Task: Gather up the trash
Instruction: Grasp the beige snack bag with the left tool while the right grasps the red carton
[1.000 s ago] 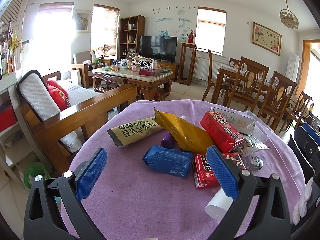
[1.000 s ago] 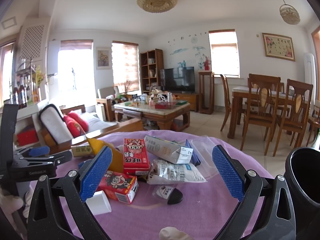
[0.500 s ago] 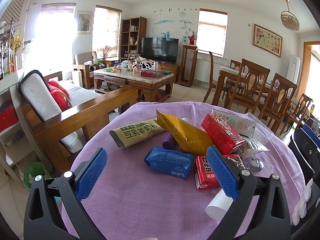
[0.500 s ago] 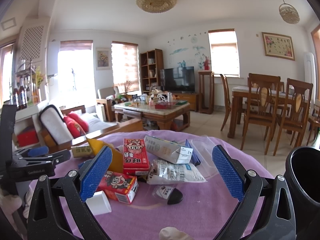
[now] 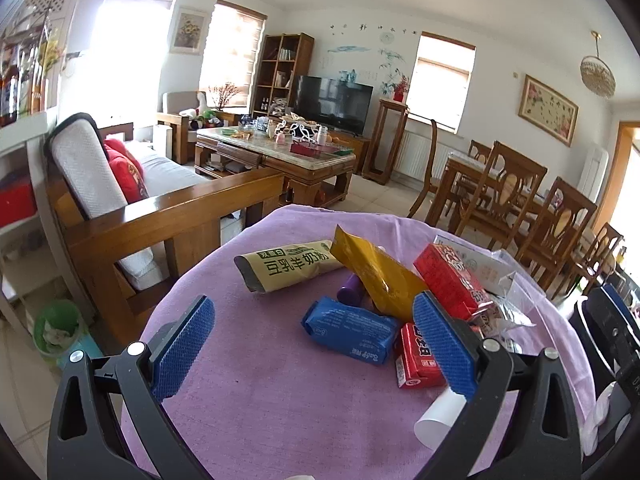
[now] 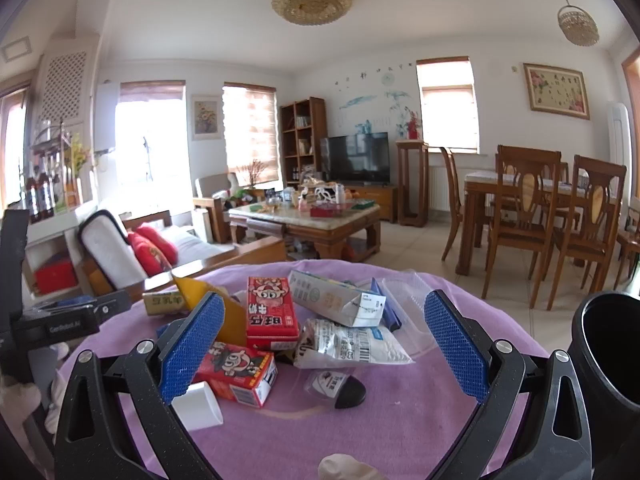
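Bin (image 6: 608, 360) stands beside littered table (image 6: 420, 420), interior dark.

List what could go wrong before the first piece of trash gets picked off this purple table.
1. The wrappers overlap: the gold pouch leans on the red carton, so pulling one may drag others.
2. The white paper cup lies on its side by the right gripper and could roll off.
3. The black bin stands beside the table edge; a loose drop may miss.
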`<state>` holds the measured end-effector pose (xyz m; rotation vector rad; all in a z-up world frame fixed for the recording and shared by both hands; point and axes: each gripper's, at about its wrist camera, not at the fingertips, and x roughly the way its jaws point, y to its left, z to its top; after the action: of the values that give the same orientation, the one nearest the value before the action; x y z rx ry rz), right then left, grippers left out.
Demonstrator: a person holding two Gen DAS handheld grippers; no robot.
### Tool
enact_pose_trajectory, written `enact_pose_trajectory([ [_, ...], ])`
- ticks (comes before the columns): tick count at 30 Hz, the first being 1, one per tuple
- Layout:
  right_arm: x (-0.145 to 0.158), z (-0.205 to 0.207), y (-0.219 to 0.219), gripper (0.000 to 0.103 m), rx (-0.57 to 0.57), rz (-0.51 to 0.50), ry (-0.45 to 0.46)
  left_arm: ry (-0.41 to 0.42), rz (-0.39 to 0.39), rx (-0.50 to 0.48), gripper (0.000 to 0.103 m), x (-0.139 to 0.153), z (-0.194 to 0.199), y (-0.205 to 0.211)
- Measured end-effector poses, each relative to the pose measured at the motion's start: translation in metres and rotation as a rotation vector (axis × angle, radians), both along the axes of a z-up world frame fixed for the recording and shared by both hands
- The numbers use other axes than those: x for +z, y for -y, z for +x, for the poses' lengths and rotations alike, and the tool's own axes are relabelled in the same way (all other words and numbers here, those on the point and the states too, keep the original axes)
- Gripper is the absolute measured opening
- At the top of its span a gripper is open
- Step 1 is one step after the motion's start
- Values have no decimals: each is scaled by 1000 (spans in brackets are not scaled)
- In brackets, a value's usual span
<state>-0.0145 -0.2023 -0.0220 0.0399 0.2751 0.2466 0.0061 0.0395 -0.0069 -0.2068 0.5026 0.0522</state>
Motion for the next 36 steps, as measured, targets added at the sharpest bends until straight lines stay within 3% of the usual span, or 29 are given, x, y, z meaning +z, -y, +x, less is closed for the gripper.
enact_pose_trajectory([
  [7, -2, 1, 0, 99, 1, 0, -4, 3, 19, -16, 98, 1, 0, 6],
  [9, -4, 5, 0, 99, 19, 6, -28, -10, -10, -80, 98, 1, 7, 1],
  [10, -6, 9, 0, 99, 43, 15, -52, -11, 11, -108, 98, 2, 10, 0],
  [13, -7, 21, -13, 99, 124, -64, -93, -36, 234, -109, 98, 12, 31, -5],
  [14, -6, 24, -19, 99, 153, -94, -104, -56, 272, -122, 98, 13, 40, -9],
  [18, 0, 57, -36, 99, 306, -60, -226, -112, 307, -273, 98, 7, 79, -33],
  [22, -1, 91, -56, 97, 335, -69, -305, -218, 491, -313, 98, -20, 111, -32],
  [25, -5, 109, -71, 91, 356, -84, -348, -240, 558, -363, 97, -33, 120, -27],
  [28, -13, 132, -81, 89, 358, -96, -404, -246, 565, -394, 82, -36, 124, -25],
  [29, -17, 138, -84, 84, 353, -99, -426, -252, 561, -397, 80, -37, 127, -25],
  [30, -22, 143, -87, 76, 353, -100, -448, -269, 542, -413, 69, -39, 131, -26],
  [31, -26, 146, -89, 74, 342, -105, -456, -282, 535, -423, 57, -39, 132, -25],
  [33, -32, 149, -90, 68, 319, -131, -445, -309, 546, -421, 41, -43, 132, -22],
  [36, -44, 155, -88, 66, 314, -107, -501, -333, 525, -415, 37, -45, 133, -23],
])
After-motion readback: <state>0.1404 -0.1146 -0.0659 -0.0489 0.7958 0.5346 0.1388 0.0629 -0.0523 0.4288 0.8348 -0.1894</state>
